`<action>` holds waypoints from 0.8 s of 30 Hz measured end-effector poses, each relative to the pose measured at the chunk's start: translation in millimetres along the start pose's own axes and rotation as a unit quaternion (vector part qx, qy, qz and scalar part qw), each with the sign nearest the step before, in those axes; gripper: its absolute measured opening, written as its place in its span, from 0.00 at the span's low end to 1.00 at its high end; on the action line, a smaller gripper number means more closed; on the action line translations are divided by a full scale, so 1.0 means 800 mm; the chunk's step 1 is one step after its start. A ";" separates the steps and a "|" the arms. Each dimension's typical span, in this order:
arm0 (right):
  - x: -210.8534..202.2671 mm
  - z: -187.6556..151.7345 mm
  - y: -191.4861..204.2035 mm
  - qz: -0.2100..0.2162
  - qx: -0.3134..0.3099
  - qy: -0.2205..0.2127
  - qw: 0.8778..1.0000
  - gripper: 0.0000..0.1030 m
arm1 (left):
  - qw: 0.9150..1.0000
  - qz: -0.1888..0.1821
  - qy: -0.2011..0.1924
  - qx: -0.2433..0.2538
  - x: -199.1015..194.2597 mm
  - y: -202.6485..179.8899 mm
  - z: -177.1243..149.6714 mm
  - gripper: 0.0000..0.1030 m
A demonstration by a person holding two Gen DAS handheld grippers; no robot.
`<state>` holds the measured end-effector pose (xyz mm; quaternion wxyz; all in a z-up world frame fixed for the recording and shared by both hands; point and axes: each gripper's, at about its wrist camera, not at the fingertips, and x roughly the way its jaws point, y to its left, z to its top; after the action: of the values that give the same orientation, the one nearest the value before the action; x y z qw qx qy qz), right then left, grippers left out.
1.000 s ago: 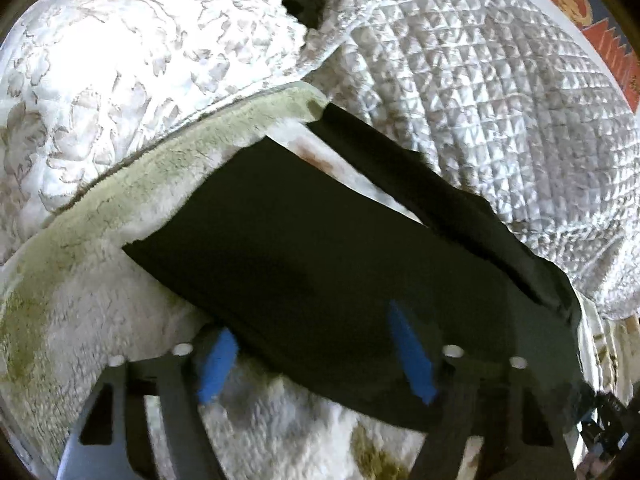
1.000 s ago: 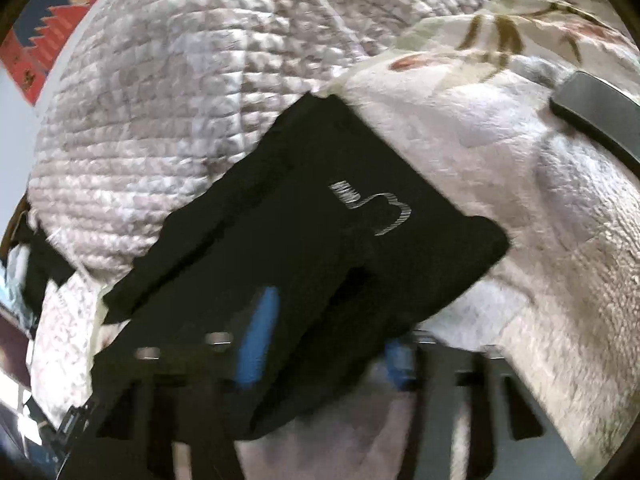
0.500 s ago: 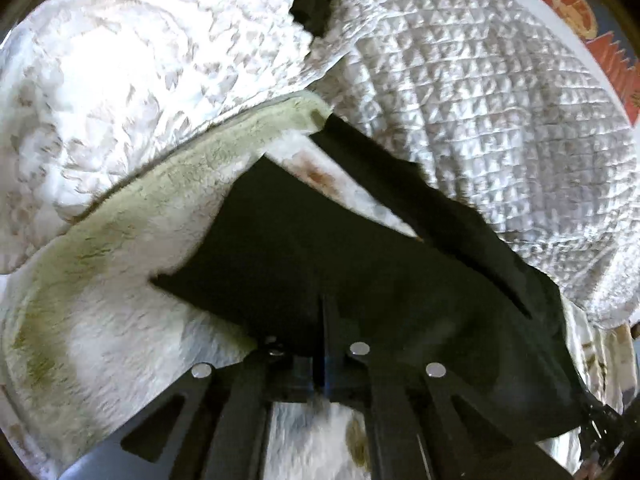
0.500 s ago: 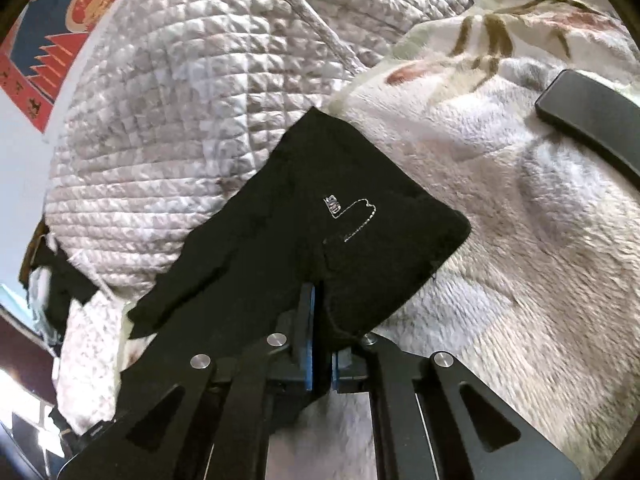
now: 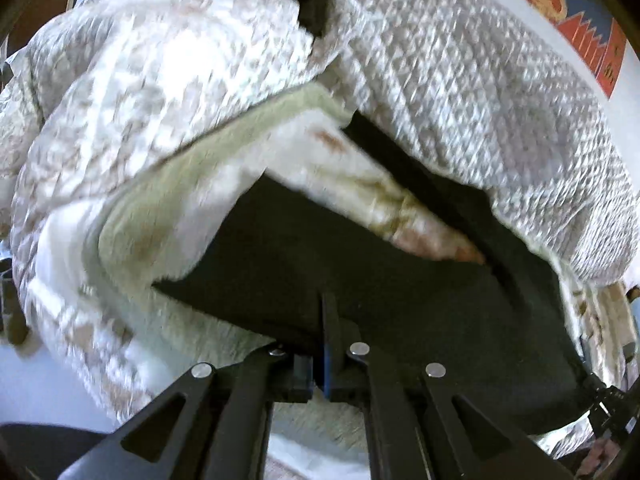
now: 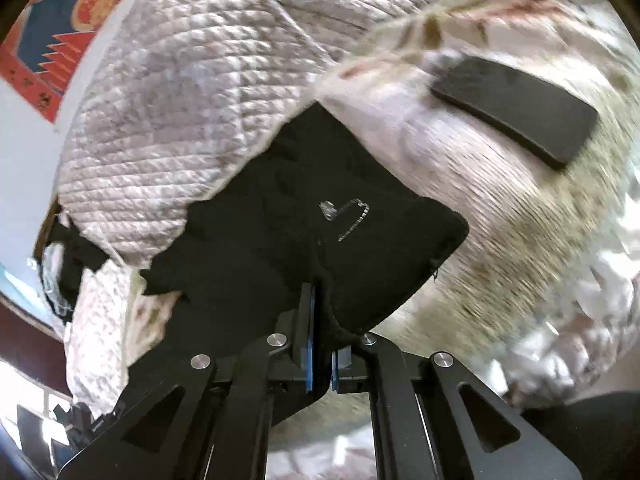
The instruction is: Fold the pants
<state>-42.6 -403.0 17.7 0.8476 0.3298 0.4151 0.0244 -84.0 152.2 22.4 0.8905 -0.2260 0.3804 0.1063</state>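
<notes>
The black pants (image 5: 380, 280) lie on a fluffy cream blanket (image 5: 168, 216), with their far part running under a quilted white cover (image 5: 480, 92). My left gripper (image 5: 326, 344) is shut on the near edge of the pants and lifts it. In the right wrist view the pants (image 6: 304, 216) show a small white embroidered mark (image 6: 344, 216). My right gripper (image 6: 322, 336) is shut on their near edge, which bunches between the blue pads.
A flat black rectangular object (image 6: 516, 108) lies on the blanket at the upper right. The quilted cover (image 6: 192, 80) is heaped behind the pants. A red and blue wall hanging (image 6: 60, 28) is behind the bed. A patterned white quilt (image 5: 140, 80) lies at the left.
Both grippers went from open to shut on the near edge of the pants. Both have since lifted and pulled it back, and the views are now blurred by motion.
</notes>
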 end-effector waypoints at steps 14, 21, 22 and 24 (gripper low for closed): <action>-0.060 0.005 0.020 -0.133 -0.055 -0.115 0.983 0.38 | 0.995 0.082 -0.063 -0.004 -0.041 0.015 0.013 0.42; 0.021 0.008 0.095 -0.069 -0.195 -0.035 0.978 0.38 | 0.998 0.033 -0.031 0.051 0.007 -0.034 0.041 0.45; 0.033 0.006 0.101 -0.064 -0.211 -0.022 0.975 0.38 | 0.997 0.026 -0.023 0.065 0.016 -0.044 0.043 0.45; 0.061 0.008 0.115 -0.058 -0.238 0.004 0.970 0.38 | 0.994 0.026 -0.013 0.101 0.040 -0.062 0.049 0.45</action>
<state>15.1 -319.2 40.0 0.8998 0.0940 0.4194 0.0743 -19.2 128.3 39.0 0.9104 -0.1238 0.3834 0.0938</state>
